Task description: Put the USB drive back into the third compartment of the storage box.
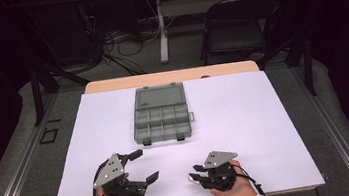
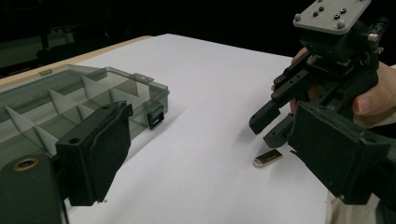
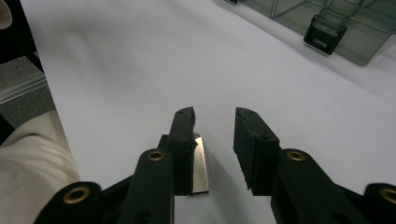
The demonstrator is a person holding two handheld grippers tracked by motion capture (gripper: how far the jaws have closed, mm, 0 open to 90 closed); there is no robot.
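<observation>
Hovering low over a small metal drive (image 2: 267, 158), the right gripper (image 3: 212, 133) has its jaws apart, one jaw's inner edge over the drive and the other clear of it, so nothing is grasped. The drive lies flat on the white sheet (image 1: 265, 117) near the front edge, at about five o'clock from the box (image 1: 161, 114) and well apart from it. In the high view it is a pale speck just at the gripper's (image 1: 197, 172) tips.

The left gripper (image 1: 139, 166) sits at about seven o'clock from the box, jaws spread wide and holding nothing; in its own view one jaw stands before the box's (image 2: 79, 102) front wall.

By my reading, the work has barely begun: the box is already open, lid laid back toward twelve o'clock, and the compartments that can be seen look empty. Left to do are closing on the drive, lifting it, carrying it toward eleven o'clock and dropping it in a compartment. The drive is thin and flat against the sheet, so the pinch may slip.

The sheet covers a wooden table (image 1: 170, 76) whose far edge shows at twelve o'clock. Beyond, the room is dark: grey floor, a folding chair (image 1: 237, 30) at one o'clock, a table leg and tangled cables (image 1: 115, 40) at eleven.
</observation>
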